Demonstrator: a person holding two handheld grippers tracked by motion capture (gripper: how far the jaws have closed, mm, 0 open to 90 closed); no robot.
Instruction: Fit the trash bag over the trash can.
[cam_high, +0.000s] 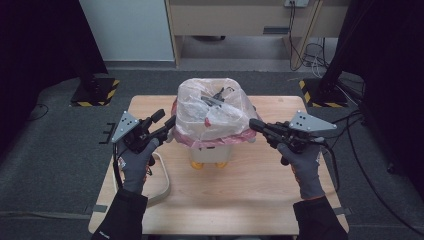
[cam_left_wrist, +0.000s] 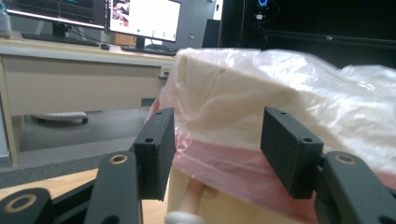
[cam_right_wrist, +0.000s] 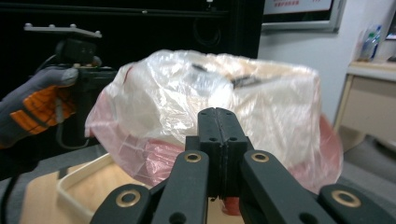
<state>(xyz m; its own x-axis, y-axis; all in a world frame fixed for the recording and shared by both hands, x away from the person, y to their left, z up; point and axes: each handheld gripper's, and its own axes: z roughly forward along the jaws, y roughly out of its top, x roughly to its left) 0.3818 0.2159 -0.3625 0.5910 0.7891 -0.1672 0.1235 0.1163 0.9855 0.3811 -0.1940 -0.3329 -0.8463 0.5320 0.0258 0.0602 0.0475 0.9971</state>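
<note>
High view: a small cream bin (cam_high: 210, 154) stands near the middle of the wooden bench (cam_high: 250, 200), lined with a thin plastic bag (cam_high: 212, 112) that is clear above and pink where it folds down over the rim. The bag puffs up above the bin, and dark bits inside it may be scraps, though they are too small to tell. A pale tray (cam_high: 161, 185) lies on the bench just left of the bin.

The left claw (cam_high: 170, 122) comes in from the left at the level of the bag's pink fold, held by a gloved left hand (cam_high: 135, 162). In the left gripper view its jaws stand apart, one on each side of the bag's folded edge (cam_left_wrist: 219, 158), which sits in the gap; the pads (cam_left_wrist: 156, 149) are close to the plastic but do not press on it.

The right claw (cam_high: 254, 125) reaches from the right, its tip just at the bag's right side, held by the gloved right hand (cam_high: 302, 165). In the right gripper view (cam_right_wrist: 218, 128) its jaws are pressed flat together with nothing visible between them, and the bag (cam_right_wrist: 219, 98) rises right behind the tips. Whether the tips touch the plastic is hard to say from this angle. The left hand (cam_right_wrist: 39, 105) and its claw show beyond the bag at the left of that view.
</note>
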